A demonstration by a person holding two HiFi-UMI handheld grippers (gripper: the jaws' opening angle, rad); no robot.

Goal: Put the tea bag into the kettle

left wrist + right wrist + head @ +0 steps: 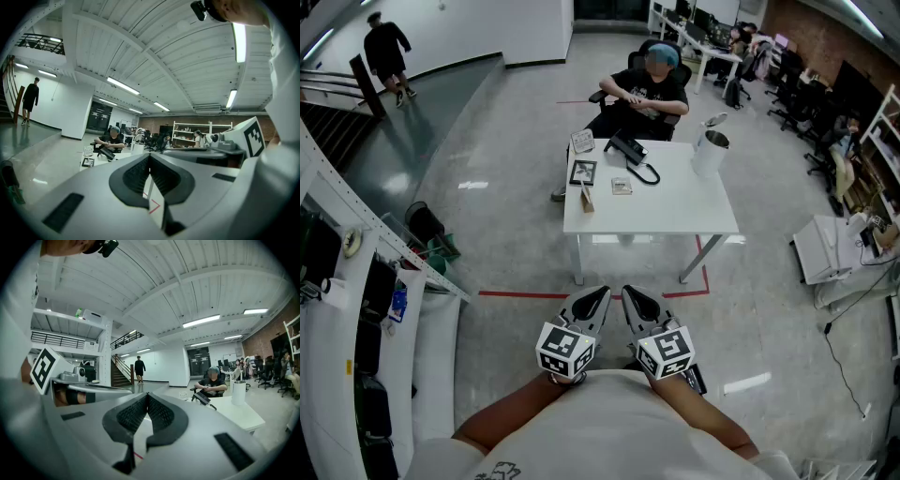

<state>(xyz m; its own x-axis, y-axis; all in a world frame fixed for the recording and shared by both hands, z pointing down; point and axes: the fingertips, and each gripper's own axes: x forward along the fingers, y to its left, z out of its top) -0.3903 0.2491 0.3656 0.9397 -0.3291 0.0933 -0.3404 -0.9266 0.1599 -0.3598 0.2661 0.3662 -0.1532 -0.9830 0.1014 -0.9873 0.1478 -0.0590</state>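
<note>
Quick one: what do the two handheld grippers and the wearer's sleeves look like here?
The left gripper and right gripper both have light grey shells tapering to a point, with black ribbed pads. Each carries a white cube with black square markers. The person wears a short-sleeved off-white shirt.

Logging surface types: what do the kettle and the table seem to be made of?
Kettle: smooth pale body, soft sheen, probably plastic or coated metal; too far to settle. Table: flat matte white top, likely laminate, on slim white legs that look metal.
</note>
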